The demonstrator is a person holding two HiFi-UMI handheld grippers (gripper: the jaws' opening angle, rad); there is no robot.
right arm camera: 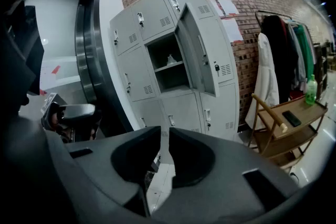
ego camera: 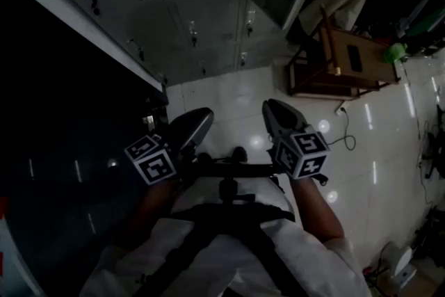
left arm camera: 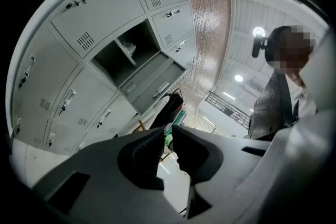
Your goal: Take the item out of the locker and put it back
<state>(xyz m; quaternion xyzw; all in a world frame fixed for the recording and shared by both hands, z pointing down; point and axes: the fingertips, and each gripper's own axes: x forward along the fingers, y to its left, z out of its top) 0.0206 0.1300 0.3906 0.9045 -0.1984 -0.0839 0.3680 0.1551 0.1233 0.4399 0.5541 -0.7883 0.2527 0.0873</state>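
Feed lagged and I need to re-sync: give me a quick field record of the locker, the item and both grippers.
locker door: swung open
open compartment: divided by a shelf
item: small, pale, resting on the shelf, too small to identify
left gripper: jaws narrowly apart, nothing between them
right gripper: jaws narrowly apart, nothing between them, well short of the lockers
stage: item not yet taken out
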